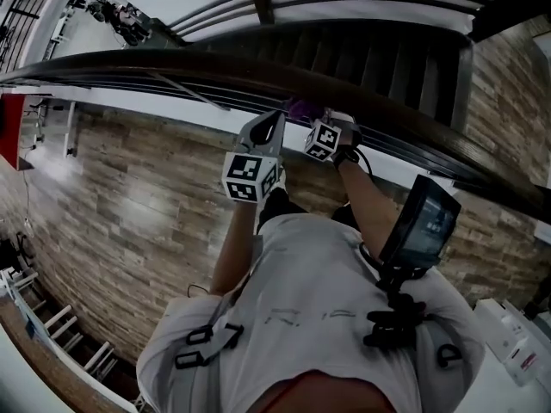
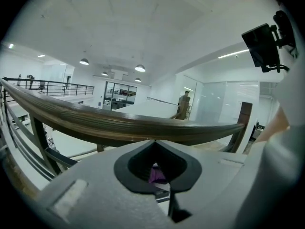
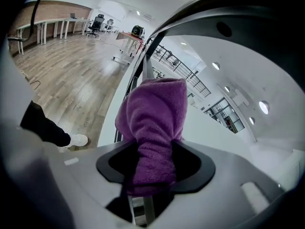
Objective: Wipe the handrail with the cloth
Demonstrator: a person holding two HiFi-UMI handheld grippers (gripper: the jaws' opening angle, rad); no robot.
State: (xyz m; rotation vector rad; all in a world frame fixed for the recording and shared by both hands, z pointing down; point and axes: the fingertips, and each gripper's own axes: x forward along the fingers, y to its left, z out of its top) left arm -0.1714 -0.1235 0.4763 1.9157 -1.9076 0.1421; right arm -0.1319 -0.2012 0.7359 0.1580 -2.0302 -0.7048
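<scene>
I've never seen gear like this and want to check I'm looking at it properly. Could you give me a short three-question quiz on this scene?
1. Multiple choice: what colour is the cloth between the jaws of the right gripper? A green, B purple, C white.
2. True or false: the jaws of the left gripper stand wide apart.
3. Open question: what long, dark wooden thing do both grippers point toward?

Key
1. B, purple.
2. False. Their tips meet.
3. The handrail.
</scene>
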